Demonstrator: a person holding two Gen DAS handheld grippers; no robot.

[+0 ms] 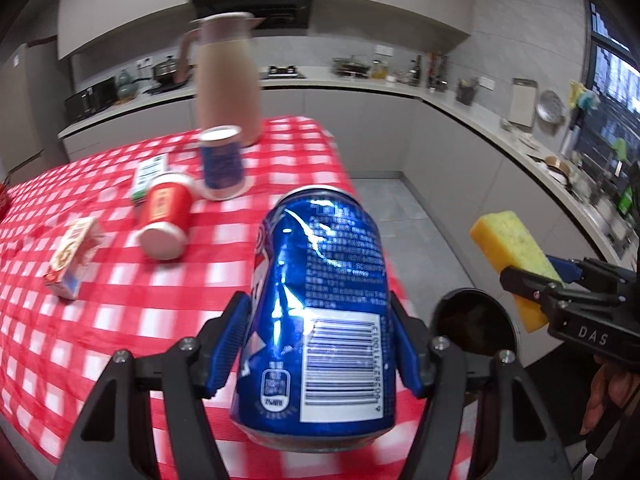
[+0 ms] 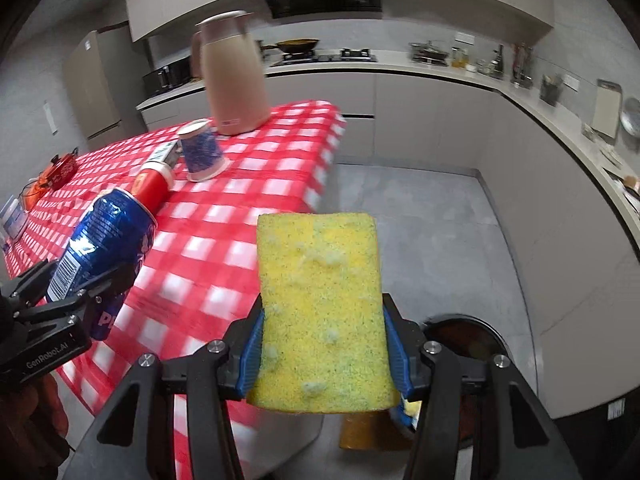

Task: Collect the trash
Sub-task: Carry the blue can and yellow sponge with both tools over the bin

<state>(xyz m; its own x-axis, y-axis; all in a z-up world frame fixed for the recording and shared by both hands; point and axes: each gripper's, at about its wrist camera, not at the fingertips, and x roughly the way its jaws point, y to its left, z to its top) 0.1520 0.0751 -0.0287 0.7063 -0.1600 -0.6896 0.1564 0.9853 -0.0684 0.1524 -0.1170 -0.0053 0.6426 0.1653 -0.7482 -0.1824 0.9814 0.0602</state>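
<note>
Left gripper (image 1: 320,344) is clamped on a blue soda can (image 1: 320,300), blue pads pressed against both sides of the can body, barcode facing the left wrist camera, can tilted with its top pointing away over the table edge. Right gripper (image 2: 324,354) is clamped on a yellow sponge (image 2: 322,312), pads on its two long edges, sponge sticking forward past the fingertips; green flecks and a few pale lumps on its face. Both loads are off the table, held in the air near its front right corner. A round dark bin (image 1: 474,322) sits on the floor just beside the table, below and between the two grippers; in the right wrist view the bin (image 2: 480,332) is partly hidden behind the right finger, contents too dark to tell. Left on the red-white checked tablecloth (image 1: 120,300): red paper cup (image 1: 165,220) lying on its side, blue paper cup (image 1: 221,164) standing upside down just behind it, a green-white carton (image 1: 150,176) lying flat, touching the red cup, a small red-white box (image 1: 74,258) tilted near the left, well apart from the cups. A beige thermos jug (image 1: 228,80) stands upright at the far end, near the blue cup. The right wrist view shows red items at the table's far left edge, too blurred to identify.
</note>
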